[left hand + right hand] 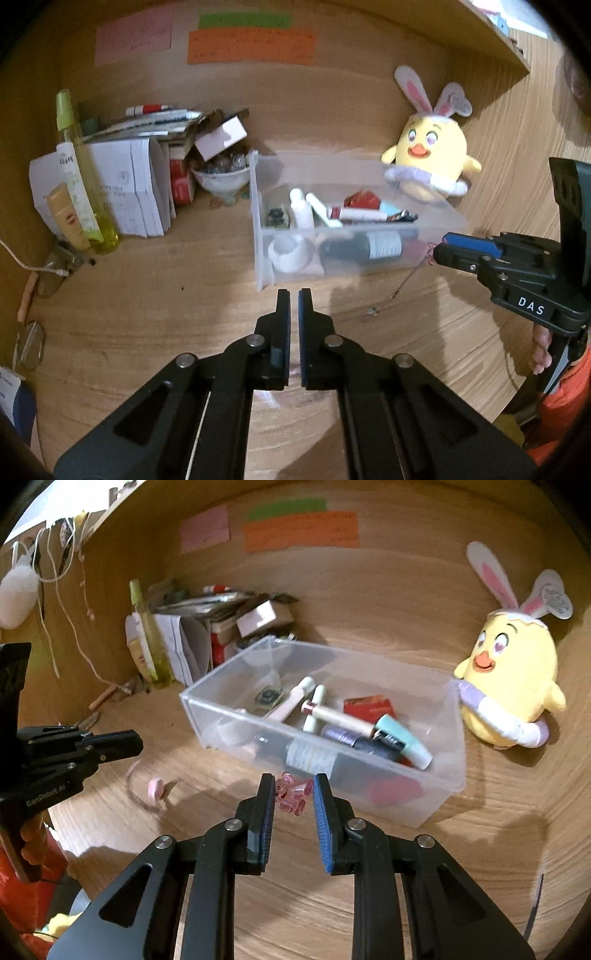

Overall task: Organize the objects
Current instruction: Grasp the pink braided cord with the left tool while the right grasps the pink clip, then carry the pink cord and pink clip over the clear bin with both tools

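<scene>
The right gripper (294, 788) clamps a pink translucent charm (291, 794) at its fingertips — just before the clear box (436, 812); the left gripper (294, 301) is clenched, empty.

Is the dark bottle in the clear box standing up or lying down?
Lying down. The dark bottle rests on its side along the front wall of the clear box, in both views.
</scene>
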The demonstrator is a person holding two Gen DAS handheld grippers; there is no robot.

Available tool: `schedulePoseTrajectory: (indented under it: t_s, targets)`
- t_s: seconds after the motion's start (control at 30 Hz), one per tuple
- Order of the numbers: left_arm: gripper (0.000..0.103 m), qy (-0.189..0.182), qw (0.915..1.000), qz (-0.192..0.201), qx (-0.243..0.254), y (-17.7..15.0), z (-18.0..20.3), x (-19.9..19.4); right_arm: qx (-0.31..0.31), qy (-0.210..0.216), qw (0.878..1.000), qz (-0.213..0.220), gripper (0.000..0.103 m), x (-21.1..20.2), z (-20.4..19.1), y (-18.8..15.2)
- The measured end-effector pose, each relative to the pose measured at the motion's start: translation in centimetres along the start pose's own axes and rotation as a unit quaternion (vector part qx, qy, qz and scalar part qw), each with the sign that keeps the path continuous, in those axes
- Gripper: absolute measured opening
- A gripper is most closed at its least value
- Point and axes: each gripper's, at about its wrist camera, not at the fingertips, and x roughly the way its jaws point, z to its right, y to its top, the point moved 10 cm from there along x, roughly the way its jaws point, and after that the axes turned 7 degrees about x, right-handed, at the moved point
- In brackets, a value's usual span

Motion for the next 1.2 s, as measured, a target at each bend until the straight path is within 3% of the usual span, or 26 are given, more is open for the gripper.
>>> schedulePoseTrajectory:
  t_s: [0.27,0.43,0.6,0.73,0.87,1.03,1.07,1.1,1.2]
  targets:
    - [0.003,0.004,0.9995,0.029,0.006,2.7,0.0,-1.1,0.009,-0.006,0.999,0.036,0.019,-2.0,1.0,2.3]
    - [0.004,-0.014,0.9998,0.01,0.007,2.0,0.2,-0.7,0.008,-0.008,0.998,0.056,0.019,-3.0,1.4,3.7]
    - [0.027,-0.01,0.9988,-0.047,0.008,-1.6,-0.4,0.9,0.008,-0.008,0.997,0.073,0.019,-3.9,1.7,5.3]
    - [0.032,-0.009,0.996,-0.089,0.002,-4.8,-1.2,1.7,0.003,-0.009,0.996,0.092,0.019,-4.6,1.7,7.0]
    - [0.047,-0.008,0.9943,-0.106,0.005,-6.6,-1.5,2.1,0.004,-0.012,0.994,0.104,0.019,-4.8,2.0,8.3]
    - [0.046,0.0,0.9935,-0.112,0.017,-7.4,-1.2,2.9,0.006,-0.019,0.993,0.113,0.019,-4.7,2.6,10.0]
    - [0.04,0.003,0.9932,-0.115,0.019,-7.5,-1.2,3.2,0.004,-0.022,0.993,0.116,0.019,-4.7,2.6,10.3]
    - [0.027,0.004,0.993,-0.116,0.021,-7.6,-1.2,3.4,0.003,-0.025,0.993,0.118,0.019,-4.8,2.7,10.6]
    - [0.01,0.002,0.9932,-0.113,0.028,-7.5,-0.8,3.6,0.003,-0.028,0.992,0.123,0.019,-4.8,2.9,11.4]
